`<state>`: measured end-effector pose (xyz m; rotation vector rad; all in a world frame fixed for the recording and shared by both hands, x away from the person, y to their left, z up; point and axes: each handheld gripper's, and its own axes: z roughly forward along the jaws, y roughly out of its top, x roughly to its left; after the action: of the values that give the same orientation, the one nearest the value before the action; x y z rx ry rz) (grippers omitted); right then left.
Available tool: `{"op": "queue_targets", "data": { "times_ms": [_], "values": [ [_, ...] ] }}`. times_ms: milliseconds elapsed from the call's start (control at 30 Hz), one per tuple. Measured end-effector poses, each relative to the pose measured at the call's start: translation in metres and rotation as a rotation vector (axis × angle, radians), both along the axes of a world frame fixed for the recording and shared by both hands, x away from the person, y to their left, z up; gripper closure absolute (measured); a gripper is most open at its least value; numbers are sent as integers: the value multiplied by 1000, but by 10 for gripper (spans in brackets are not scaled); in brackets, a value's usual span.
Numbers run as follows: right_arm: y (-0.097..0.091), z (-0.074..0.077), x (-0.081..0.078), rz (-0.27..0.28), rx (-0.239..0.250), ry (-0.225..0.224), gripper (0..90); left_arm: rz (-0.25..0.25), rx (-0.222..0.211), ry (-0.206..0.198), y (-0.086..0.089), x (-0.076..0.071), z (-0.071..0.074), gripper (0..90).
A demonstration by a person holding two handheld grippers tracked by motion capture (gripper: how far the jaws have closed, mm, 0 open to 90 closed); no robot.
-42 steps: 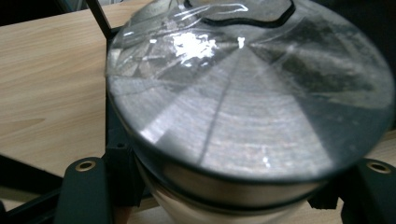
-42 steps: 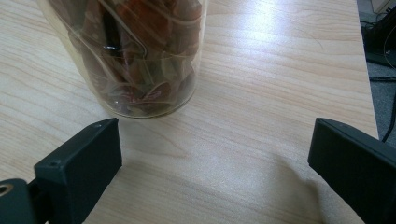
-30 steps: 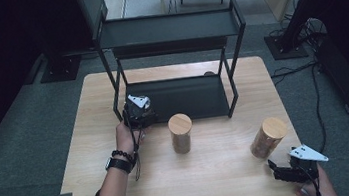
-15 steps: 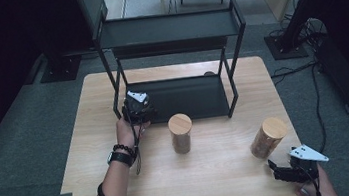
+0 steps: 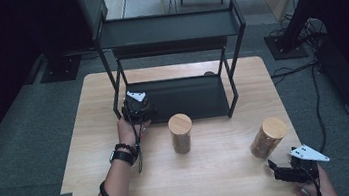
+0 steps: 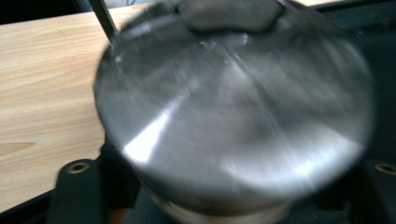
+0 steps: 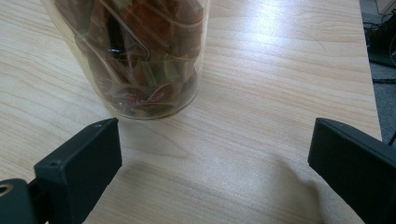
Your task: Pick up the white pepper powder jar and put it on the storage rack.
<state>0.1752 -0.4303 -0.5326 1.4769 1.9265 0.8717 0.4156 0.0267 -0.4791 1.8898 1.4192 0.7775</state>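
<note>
Left gripper [image 5: 136, 107] at the rack's [image 5: 169, 28] lower left corner, jaws just opening, loose around a metal tin [image 6: 233, 107] (upright, dead ahead); right gripper [image 5: 274, 169] agape, well off the rack.

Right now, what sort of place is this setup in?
Probably a lab or recording room, not a kitchen: a wooden table on grey carpet, cables trailing across the floor, a black two-tier rack with jars for practice.

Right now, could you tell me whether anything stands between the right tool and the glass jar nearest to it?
Nothing visible does. In the right gripper view, the right tool is open and faces the glass jar, slightly off to one side, with only bare table between them.
</note>
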Motion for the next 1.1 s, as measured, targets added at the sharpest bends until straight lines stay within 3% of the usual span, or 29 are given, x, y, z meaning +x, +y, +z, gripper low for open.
{"op": "queue_targets", "data": {
  "times_ms": [100,233,333,600,667,767,1100],
  "values": [
    [1,0,0,-2,-6,-1,26,1,5,3,-1,-5,0,218],
    [1,0,-1,-2,-5,-5,26,9,-24,8,2,-10,1,204],
    [1,0,-1,-1,-8,-8,26,-5,-13,11,3,-15,1,204],
    [2,0,-1,-3,-12,-8,26,-12,-25,-6,6,-26,-1,202],
    [2,0,-1,-3,-13,-8,25,-30,-25,-6,7,-29,-2,180],
    [2,0,-1,-3,-17,-8,26,-93,-38,20,8,-35,-7,41],
    [3,0,-1,-6,-22,-6,26,-93,-49,31,20,-51,-24,0]
  ]
}}
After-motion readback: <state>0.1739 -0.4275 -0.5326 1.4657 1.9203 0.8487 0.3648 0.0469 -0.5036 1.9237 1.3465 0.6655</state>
